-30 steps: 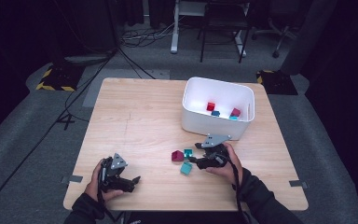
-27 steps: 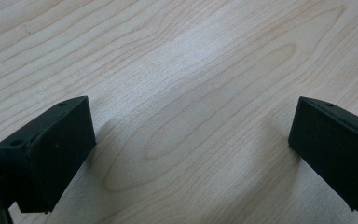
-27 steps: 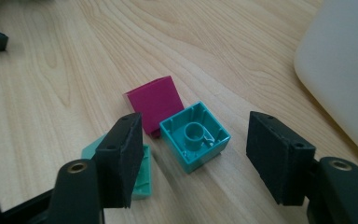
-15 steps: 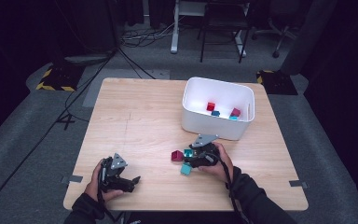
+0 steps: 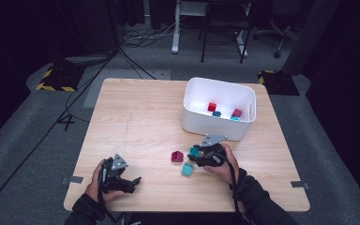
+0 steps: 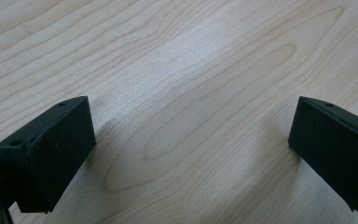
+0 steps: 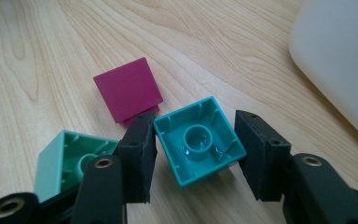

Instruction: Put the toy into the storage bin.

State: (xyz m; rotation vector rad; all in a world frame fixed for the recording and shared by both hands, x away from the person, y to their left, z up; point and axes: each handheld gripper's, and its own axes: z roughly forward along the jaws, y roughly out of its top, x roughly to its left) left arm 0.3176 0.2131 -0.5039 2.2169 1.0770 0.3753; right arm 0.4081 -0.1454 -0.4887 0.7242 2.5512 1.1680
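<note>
A teal brick, hollow side toward the camera, sits between the jaws of my right gripper, which press on its two sides. In the high view that teal brick is at the tip of the right gripper, just in front of the white bin. A magenta brick lies just beyond the jaws. A light green brick lies beside the left jaw. My left gripper rests open on bare wood at the front left.
The white bin holds several red and blue bricks. The bin's wall stands close on the right of the right gripper. The wooden table has its front edge just below both hands.
My right gripper has moved left from in front of the bin to the loose bricks and now has the teal brick between its jaws. The left gripper has not moved.
</note>
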